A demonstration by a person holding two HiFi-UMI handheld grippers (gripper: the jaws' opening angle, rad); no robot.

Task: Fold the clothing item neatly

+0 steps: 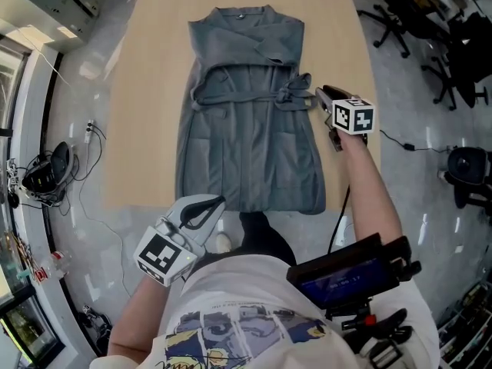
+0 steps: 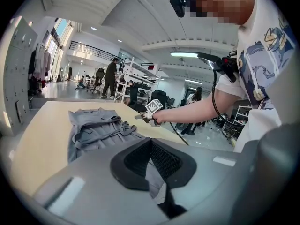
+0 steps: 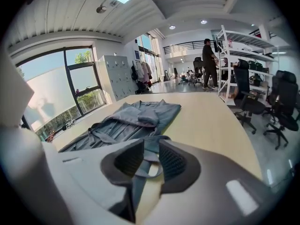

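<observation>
A grey robe (image 1: 250,144) lies flat and lengthwise on the wooden table (image 1: 146,91), collar at the far end, with its belt tied at the waist. My right gripper (image 1: 317,92) is at the robe's right side beside the belt knot (image 1: 292,92). In the right gripper view its pads (image 3: 172,162) stand a little apart with a belt strand (image 3: 149,146) pinched between them, and a strip hangs below. My left gripper (image 1: 217,202) is at the table's near edge by the hem's left corner. Its jaws are shut, and I see no cloth gripped between them (image 2: 151,142).
Office chairs (image 1: 400,14) stand on the floor past the table's right side. Cables and gear (image 1: 46,171) lie on the floor to the left. A screen device (image 1: 346,275) hangs at the person's chest. Shelving (image 3: 234,55) and people stand far behind the table.
</observation>
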